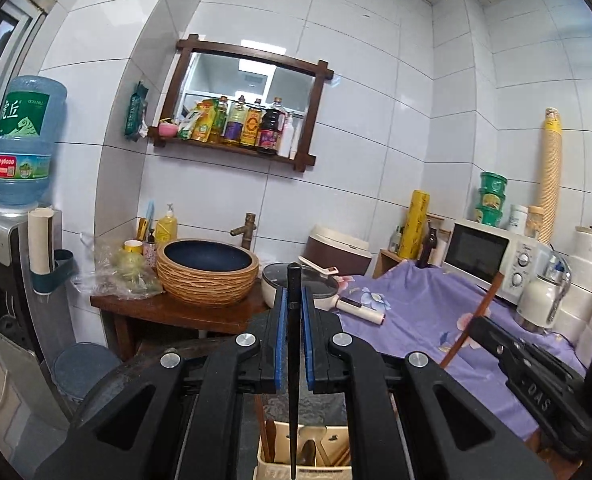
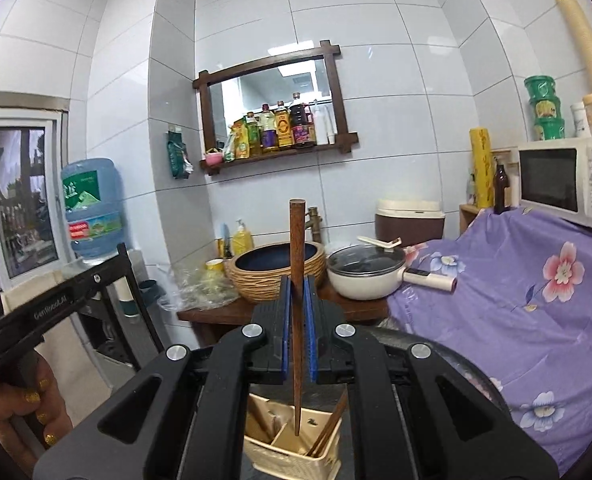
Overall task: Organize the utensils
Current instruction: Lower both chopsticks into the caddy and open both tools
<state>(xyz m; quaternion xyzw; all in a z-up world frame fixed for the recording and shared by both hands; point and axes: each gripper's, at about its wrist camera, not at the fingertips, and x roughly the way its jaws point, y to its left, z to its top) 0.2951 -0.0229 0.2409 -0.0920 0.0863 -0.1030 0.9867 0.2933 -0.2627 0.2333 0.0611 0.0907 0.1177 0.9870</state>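
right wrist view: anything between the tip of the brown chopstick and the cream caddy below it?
Nothing. In the right wrist view the brown wooden chopstick, clamped in the right gripper, hangs tip-down over the cream divided utensil caddy; only air below the tip.

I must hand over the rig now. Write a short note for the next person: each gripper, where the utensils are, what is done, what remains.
Left gripper: shut on the black chopstick, upright, tip pointing down over the cream utensil holder.
Right gripper: shut on the brown wooden chopstick, tip just inside the holder.
Done: several wooden utensils already stand in the holder's compartments.
Left: lower both chopsticks in, open the jaws, withdraw. Which compartment each belongs in, I cannot tell.
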